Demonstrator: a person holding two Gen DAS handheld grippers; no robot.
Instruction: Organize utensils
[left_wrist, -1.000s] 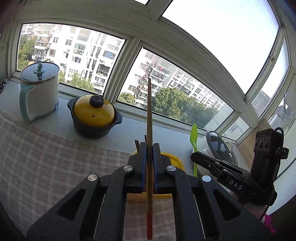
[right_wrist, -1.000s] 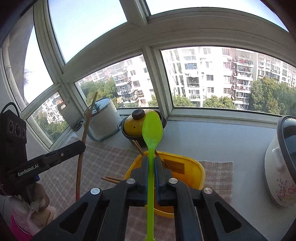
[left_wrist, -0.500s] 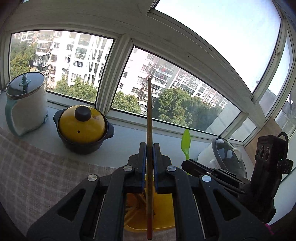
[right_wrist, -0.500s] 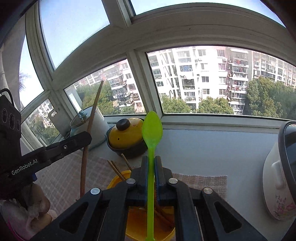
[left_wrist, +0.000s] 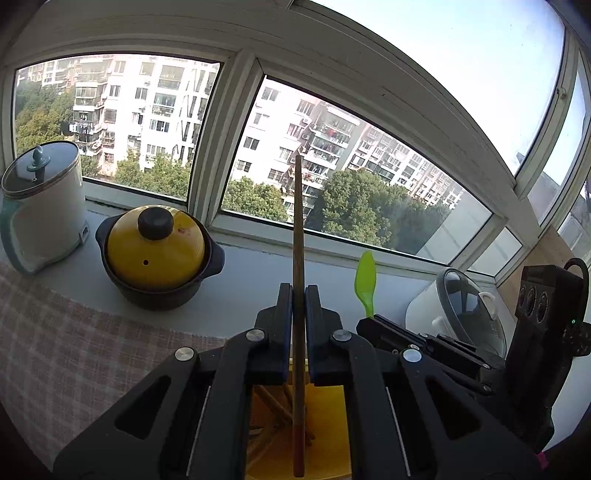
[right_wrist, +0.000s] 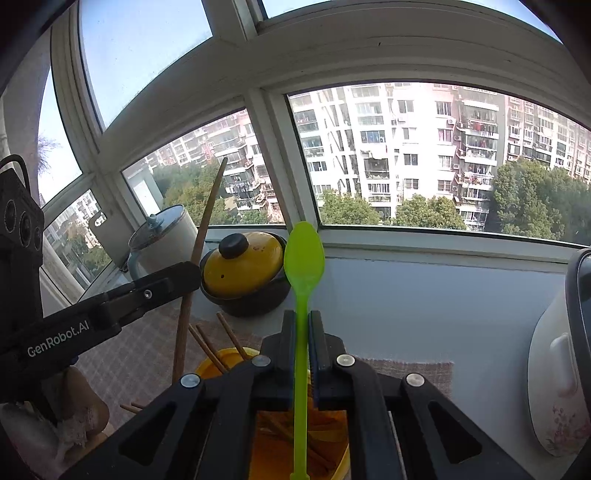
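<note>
We hold a chopstick (left_wrist: 298, 258) tight in our left gripper (left_wrist: 298, 325) and a green spoon (right_wrist: 303, 266) tight in our right gripper (right_wrist: 303, 343) — both stand almost straight up. The yellow holder (right_wrist: 221, 360) sits right under both grippers, so each goes down; the left looks nearer, maybe.

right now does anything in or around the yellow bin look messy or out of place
Yes. In the yellow plastic bin the brown wooden chopsticks lie crisscrossed and splayed, several poking past the rim, and two tips jut out over the checked cloth. Nothing looks spilled or broken.
</note>
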